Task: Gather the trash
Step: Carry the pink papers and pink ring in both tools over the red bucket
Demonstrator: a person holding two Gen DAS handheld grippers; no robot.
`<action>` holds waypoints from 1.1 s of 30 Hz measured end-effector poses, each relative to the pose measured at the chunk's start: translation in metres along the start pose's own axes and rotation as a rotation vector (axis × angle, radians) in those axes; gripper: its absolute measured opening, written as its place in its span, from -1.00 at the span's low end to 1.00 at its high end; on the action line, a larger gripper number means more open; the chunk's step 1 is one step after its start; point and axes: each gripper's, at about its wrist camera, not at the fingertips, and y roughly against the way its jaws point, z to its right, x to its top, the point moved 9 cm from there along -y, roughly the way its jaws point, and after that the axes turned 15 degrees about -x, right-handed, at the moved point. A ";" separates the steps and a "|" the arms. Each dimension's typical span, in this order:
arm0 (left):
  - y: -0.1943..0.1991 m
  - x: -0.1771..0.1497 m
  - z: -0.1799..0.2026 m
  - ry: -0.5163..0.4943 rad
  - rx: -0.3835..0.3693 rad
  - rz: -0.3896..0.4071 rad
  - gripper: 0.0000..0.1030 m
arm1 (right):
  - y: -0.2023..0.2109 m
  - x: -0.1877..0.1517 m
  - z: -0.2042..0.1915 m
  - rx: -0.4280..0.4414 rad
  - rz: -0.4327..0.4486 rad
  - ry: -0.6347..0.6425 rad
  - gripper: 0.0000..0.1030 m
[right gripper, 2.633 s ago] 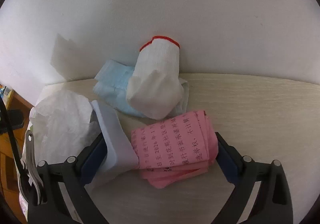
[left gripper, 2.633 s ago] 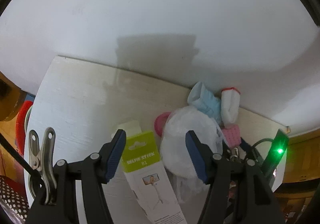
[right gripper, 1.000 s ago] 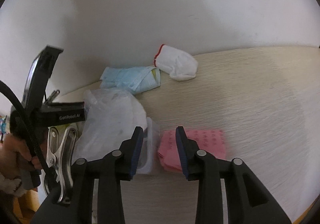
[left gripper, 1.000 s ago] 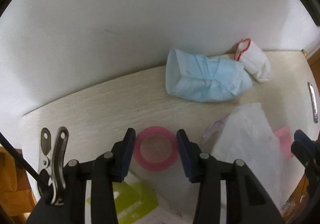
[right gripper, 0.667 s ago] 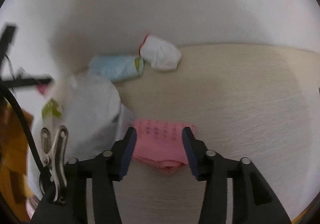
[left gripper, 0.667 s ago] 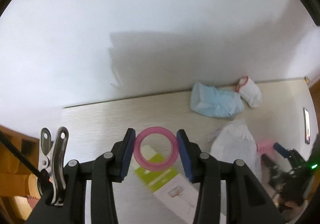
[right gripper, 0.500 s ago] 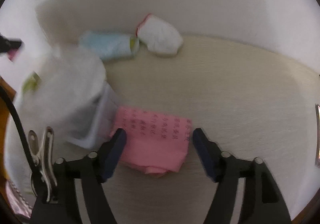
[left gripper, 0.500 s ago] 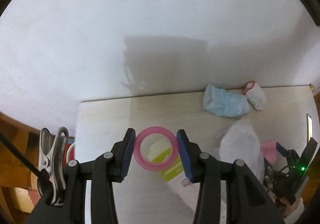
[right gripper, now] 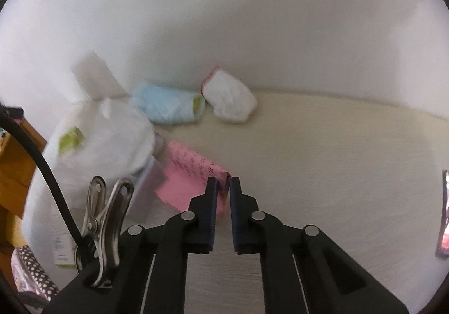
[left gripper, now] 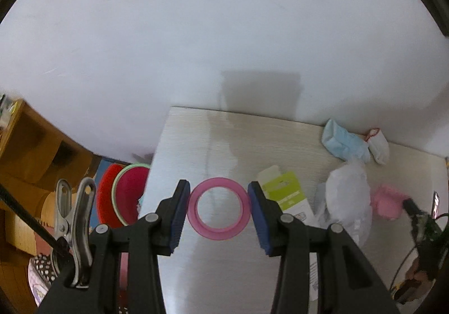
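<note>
My left gripper point(left gripper: 219, 201) is shut on a pink plastic ring point(left gripper: 219, 182) and holds it in the air over the table's left part point(left gripper: 196, 140). On the table lie a pink printed paper point(right gripper: 188, 173), a white plastic bag point(right gripper: 95, 140), a folded blue mask point(right gripper: 168, 106) and a white glove with a red cuff point(right gripper: 230, 101). The jaws of my right gripper point(right gripper: 223, 185) are closing, and the near corner of the pink paper is pinched between the pads. A green and white box point(left gripper: 286, 196) lies beside the bag.
A red bin with a green rim point(left gripper: 129, 193) stands on the floor off the table's left edge. Wooden furniture point(left gripper: 33, 151) is further left. A white wall runs along the table's far side. A phone point(right gripper: 444, 216) lies at the right edge.
The left gripper has risen and swung left with the pink ring, so the bin has come into view. The right gripper opened wide over the pink paper, then closed on its corner.
</note>
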 end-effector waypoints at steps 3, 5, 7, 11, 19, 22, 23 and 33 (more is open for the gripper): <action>0.009 -0.005 -0.012 0.030 0.024 -0.001 -0.13 | 0.023 0.011 0.005 0.020 0.047 -0.005 -0.84; 0.014 -0.008 -0.019 0.043 0.042 0.003 -0.13 | 0.038 0.025 0.002 0.035 0.083 -0.006 -0.84; 0.021 -0.012 -0.029 0.058 0.066 0.005 -0.13 | 0.053 0.040 -0.006 0.071 0.112 -0.013 -0.84; 0.039 -0.019 -0.045 0.096 0.101 0.030 -0.13 | 0.064 0.061 -0.027 0.161 0.137 -0.027 -0.84; 0.050 -0.032 -0.084 0.164 0.105 0.039 -0.13 | 0.078 0.084 -0.085 0.281 0.177 0.034 -0.83; 0.059 -0.032 -0.096 0.146 0.110 0.047 -0.13 | 0.088 0.089 -0.121 0.323 0.197 0.061 -0.83; 0.061 -0.031 -0.098 0.142 0.112 0.052 -0.13 | 0.088 0.091 -0.133 0.335 0.197 0.066 -0.83; 0.068 -0.039 -0.176 0.209 0.100 0.054 -0.13 | 0.123 0.085 -0.276 0.464 0.205 0.249 -0.83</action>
